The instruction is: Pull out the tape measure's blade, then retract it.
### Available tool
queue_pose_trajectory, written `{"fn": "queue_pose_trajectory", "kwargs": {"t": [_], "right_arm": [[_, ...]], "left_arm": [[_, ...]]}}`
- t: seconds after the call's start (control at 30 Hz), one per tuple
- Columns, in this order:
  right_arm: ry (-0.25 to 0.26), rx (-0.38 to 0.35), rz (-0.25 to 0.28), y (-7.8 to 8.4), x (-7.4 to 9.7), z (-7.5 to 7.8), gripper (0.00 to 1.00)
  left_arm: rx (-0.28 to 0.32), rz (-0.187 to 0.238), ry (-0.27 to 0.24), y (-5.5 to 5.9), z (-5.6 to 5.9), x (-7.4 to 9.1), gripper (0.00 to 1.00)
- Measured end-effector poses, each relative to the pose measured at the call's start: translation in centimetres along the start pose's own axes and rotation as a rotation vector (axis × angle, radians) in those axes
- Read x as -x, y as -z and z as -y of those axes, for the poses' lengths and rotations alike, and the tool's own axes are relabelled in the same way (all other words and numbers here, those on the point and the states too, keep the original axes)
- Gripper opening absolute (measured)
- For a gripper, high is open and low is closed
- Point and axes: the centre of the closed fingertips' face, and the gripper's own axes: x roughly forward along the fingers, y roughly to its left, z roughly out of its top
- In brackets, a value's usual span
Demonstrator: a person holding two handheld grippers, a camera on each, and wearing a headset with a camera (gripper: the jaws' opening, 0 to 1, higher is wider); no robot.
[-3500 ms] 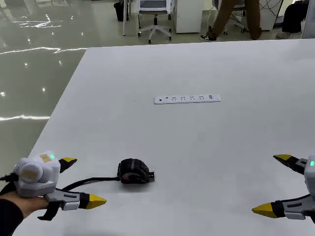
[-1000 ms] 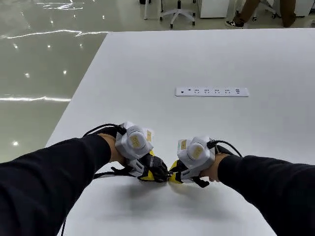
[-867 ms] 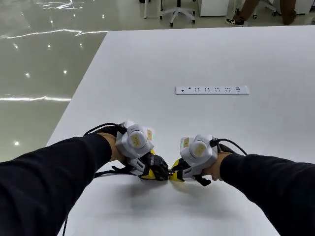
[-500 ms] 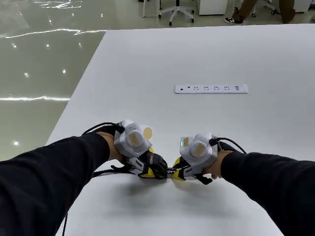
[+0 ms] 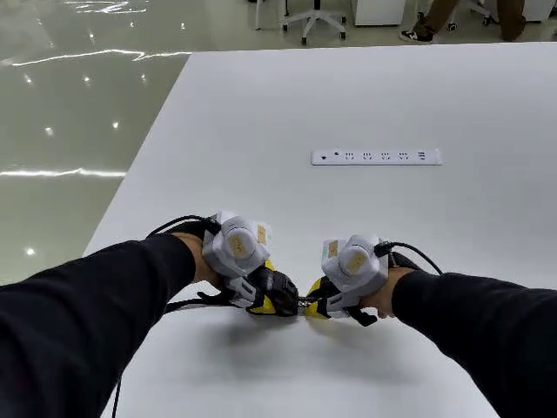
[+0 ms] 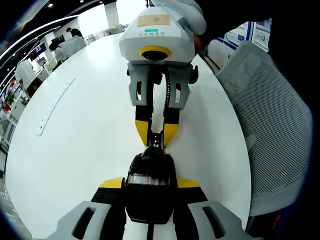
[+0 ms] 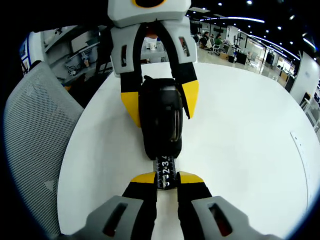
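On the white workbench [image 5: 348, 96], the left gripper [image 6: 150, 183] clamps the sides of the black tape measure case [image 7: 160, 117], which looks rigid and grippable, while the right gripper [image 7: 164, 178] is pinched tight on the short exposed blade [image 7: 164, 166], likely thin, slick and spring-loaded, so best held near its tip

Your left gripper [image 6: 150, 182] has its yellow-tipped jaws clamped on both sides of the black tape measure [image 6: 150, 200], low over the white table [image 6: 85, 135]. Facing you, the right gripper [image 6: 155, 134] pinches the blade [image 6: 156, 144] just beyond the case.
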Motion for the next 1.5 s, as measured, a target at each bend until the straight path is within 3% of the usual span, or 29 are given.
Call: {"fn": "queue_pose_trajectory", "kwargs": {"t": [0.27, 0.8, 1.17, 1.5], "right_arm": [[0.011, -0.026, -0.012, 1.8, 1.5, 0.1, 0.10], [0.046, -0.007, -0.023, 3.0, 2.5, 0.4, 0.10], [0.037, -0.030, -0.023, 4.0, 3.2, 0.4, 0.10], [0.039, -0.061, -0.039, 5.9, 4.9, 0.6, 0.10]], "left_arm": [[0.000, -0.002, -0.007, 0.0, 0.0, 0.0, 0.32], [0.021, 0.002, -0.007, 0.0, -0.1, -0.1, 0.32], [0.026, 0.021, -0.021, -0.1, -0.1, 0.0, 0.33], [0.027, 0.023, -0.020, -0.1, 0.0, -0.1, 0.33]]}}
